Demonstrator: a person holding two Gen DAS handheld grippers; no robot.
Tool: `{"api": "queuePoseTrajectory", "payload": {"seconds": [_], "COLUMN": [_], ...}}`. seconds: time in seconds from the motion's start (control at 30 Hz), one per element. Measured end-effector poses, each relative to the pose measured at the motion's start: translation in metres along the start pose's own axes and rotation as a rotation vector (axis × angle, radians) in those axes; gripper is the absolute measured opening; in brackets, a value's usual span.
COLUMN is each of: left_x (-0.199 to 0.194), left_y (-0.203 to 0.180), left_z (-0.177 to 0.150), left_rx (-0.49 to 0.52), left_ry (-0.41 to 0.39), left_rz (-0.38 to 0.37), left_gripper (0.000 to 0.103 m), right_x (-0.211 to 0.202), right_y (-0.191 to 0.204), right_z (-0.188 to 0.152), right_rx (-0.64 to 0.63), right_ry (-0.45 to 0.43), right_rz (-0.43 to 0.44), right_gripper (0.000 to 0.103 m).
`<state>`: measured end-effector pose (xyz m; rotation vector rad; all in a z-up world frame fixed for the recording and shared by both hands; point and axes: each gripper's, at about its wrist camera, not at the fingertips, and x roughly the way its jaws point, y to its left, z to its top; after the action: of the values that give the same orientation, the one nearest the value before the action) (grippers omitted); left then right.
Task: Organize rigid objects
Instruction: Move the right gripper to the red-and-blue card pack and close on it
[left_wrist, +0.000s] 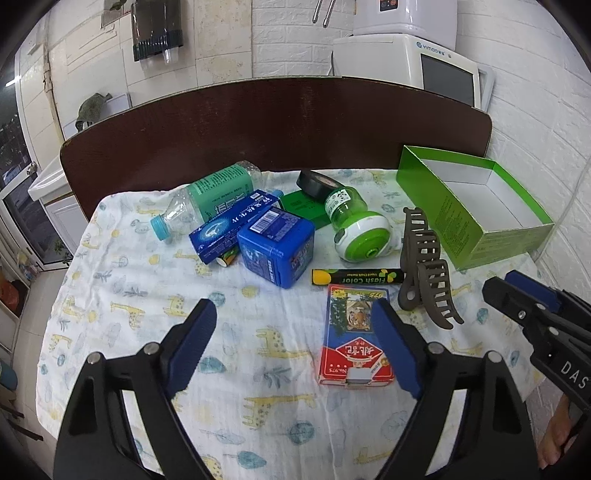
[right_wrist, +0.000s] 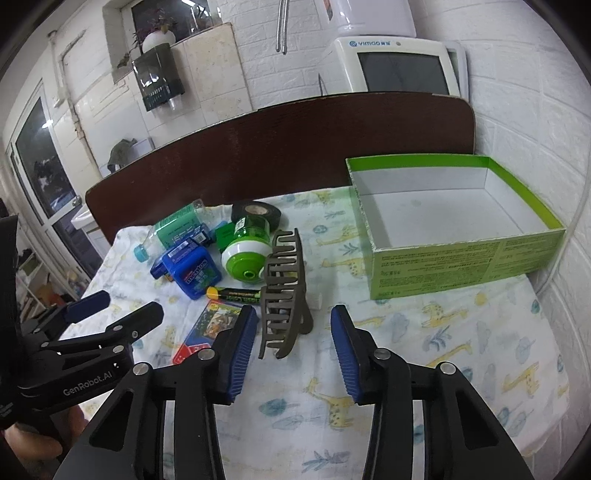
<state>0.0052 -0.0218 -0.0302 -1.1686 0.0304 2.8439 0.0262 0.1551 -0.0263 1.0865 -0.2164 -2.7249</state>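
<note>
left claw (left_wrist: 295, 325) released, nothing gripped, card pack (left_wrist: 352, 339) under its right finger | right claw (right_wrist: 293, 332) released, straddling hair clip (right_wrist: 282, 291) | green box (right_wrist: 461, 236) right of hair clip, on counter cloth (right_wrist: 443, 350)

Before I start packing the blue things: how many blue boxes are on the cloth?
2. The long flat box lies against the bottle; the cube box sits beside it. Others may be hidden.

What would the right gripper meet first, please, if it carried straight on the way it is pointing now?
Most likely the grey hair claw clip: it lies just ahead of the right gripper, partly between its open fingers and nearer the left one. Depth is hard to judge in this fisheye view.
</note>
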Motion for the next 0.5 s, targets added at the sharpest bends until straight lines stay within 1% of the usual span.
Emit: {"api": "queuePoseTrajectory", "payload": {"seconds": [0.27,0.37,0.43,0.5], "left_x": [0.001,0.005,0.01,0.018], "left_y": [-0.001,0.0,0.002,0.005], "left_z": [-0.002,-0.003,-0.006,-0.008], "left_rx": [0.013,0.018,0.023,0.034], "left_ry": [-0.004,0.011,0.032,0.07], "left_rz": [-0.006,-0.017,-0.038,-0.085], "left_gripper": [0.079,0.079,0.075,0.062], "right_x": [0.006,0.011,0.017,0.025], "right_y": [0.011,0.015,0.017,0.018], "right_z": [-0.005,-0.007,-0.008,-0.011], "right_rx": [-0.026,-0.035,-0.028,-0.009], "right_ry": [0.033,0.053,0.076,0.101], "right_rz": [0.037,0.062,0.092,0.133], "right_gripper": [0.041,0.041,0.041,0.041]}}
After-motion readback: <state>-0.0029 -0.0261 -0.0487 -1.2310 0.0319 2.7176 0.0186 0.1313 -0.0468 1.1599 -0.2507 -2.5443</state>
